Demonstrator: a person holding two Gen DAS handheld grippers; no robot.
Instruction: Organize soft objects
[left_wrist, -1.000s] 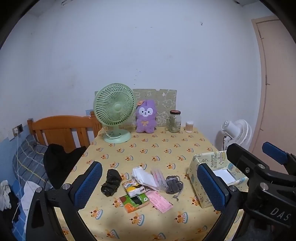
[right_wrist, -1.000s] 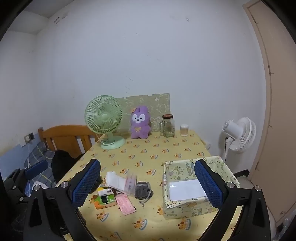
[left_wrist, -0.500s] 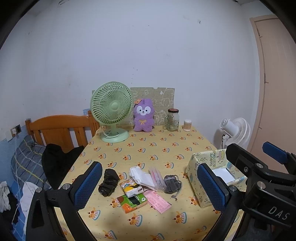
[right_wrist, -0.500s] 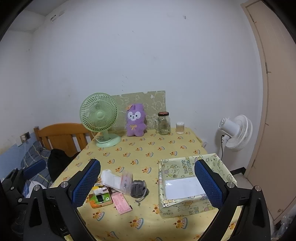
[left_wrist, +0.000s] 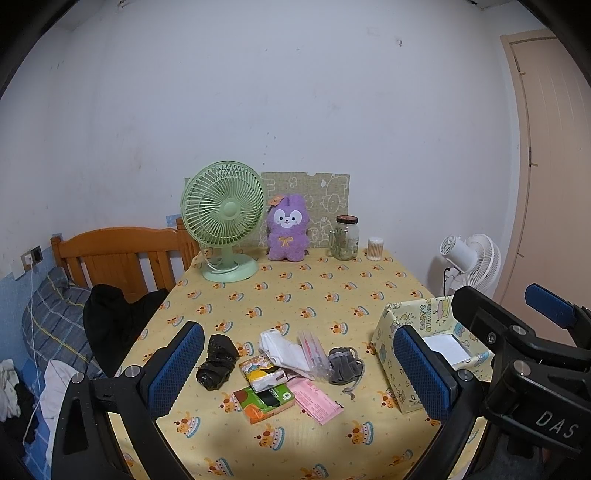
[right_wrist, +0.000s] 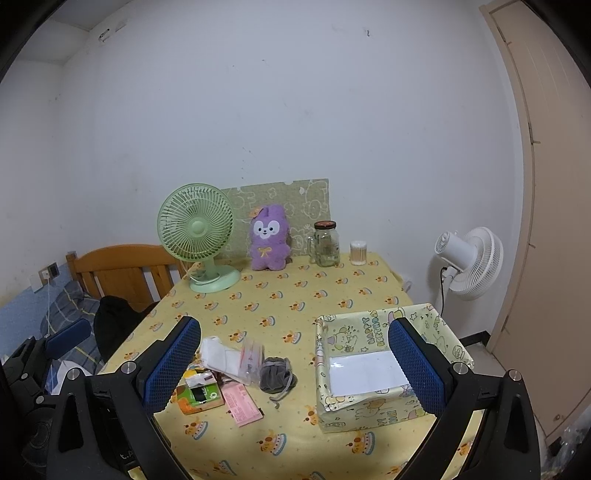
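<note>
Small soft items lie in a cluster near the table's front: a black crumpled bundle, a white folded cloth, a grey drawstring pouch, a pink-striped clear packet, tissue packs and a pink card. A patterned open box with a white bottom stands at the front right. My left gripper is open and empty, above the table's front edge. My right gripper is open and empty, in front of the pouch and box.
A green desk fan, a purple plush, a glass jar and a small cotton-swab cup stand at the table's back. A wooden headboard and bed are at the left. A white floor fan stands at the right.
Both grippers have drawn back and risen slightly, so the table and its items look smaller and lower. Nothing on the table has moved.
</note>
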